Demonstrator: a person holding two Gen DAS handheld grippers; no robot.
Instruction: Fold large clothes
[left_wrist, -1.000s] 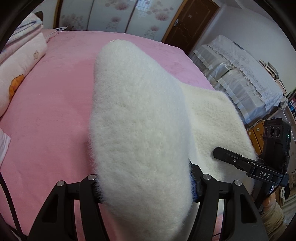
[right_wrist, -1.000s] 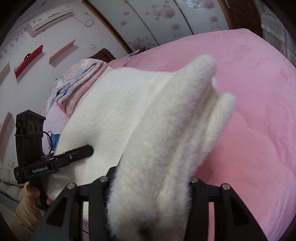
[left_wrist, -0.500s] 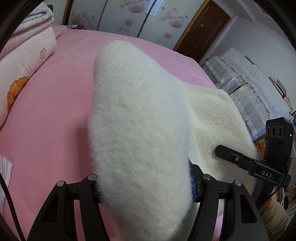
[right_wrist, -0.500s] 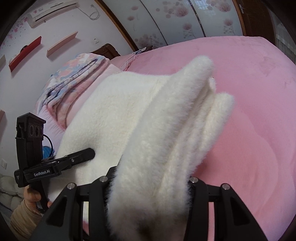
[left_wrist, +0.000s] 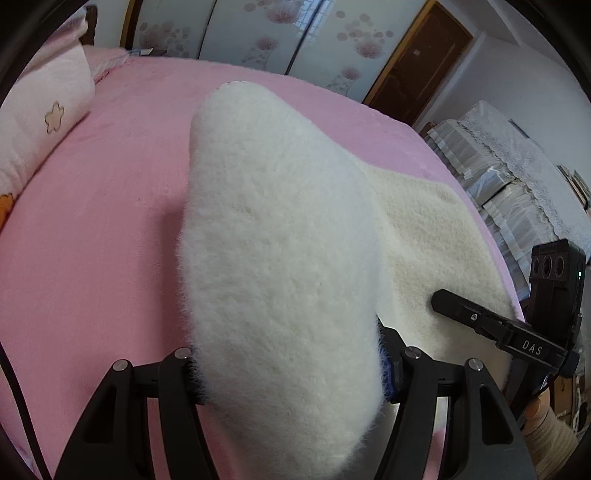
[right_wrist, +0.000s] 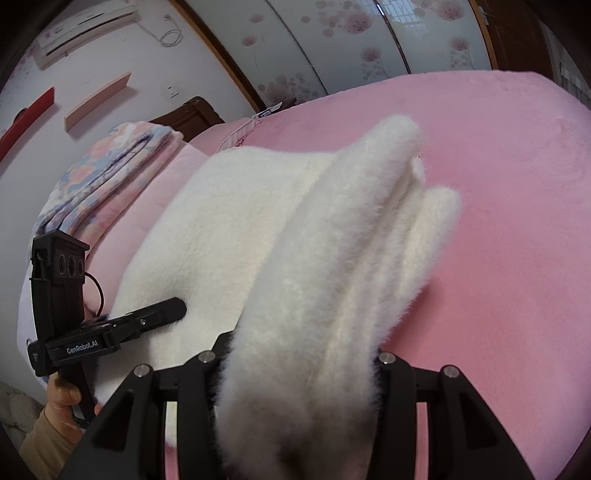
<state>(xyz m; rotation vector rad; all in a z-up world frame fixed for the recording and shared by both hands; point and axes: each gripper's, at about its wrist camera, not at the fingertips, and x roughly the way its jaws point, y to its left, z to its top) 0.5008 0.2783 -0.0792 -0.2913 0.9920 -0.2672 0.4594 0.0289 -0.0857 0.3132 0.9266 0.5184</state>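
A thick, fluffy white garment (left_wrist: 280, 240) lies over the pink bed (left_wrist: 92, 221), its near edge lifted in two bunches. My left gripper (left_wrist: 288, 369) is shut on one bunch, which bulges up between the jaws and hides the fingertips. In the right wrist view, my right gripper (right_wrist: 299, 369) is shut on the other bunch of the garment (right_wrist: 332, 258), which stands up in folded ridges. The stretch of fleece (right_wrist: 221, 221) between the two grips rests flat on the bed (right_wrist: 517, 240). Each view shows the other gripper at its side: the right gripper (left_wrist: 443, 299), the left gripper (right_wrist: 177, 306).
A pale pink pillow (left_wrist: 40, 122) lies at the far left, and folded floral quilts (right_wrist: 107, 173) are stacked near the headboard. Flowered wardrobe doors (left_wrist: 258, 33) and a brown door (left_wrist: 417, 62) stand behind the bed. Lace-covered furniture (left_wrist: 517, 173) flanks the right side. A hand (right_wrist: 62, 398) holds the left gripper's handle.
Both grippers have travelled forward over the bed and sunk lower, carrying the garment's edge along. The pillow and wardrobe look nearer. Neither grip has altered.
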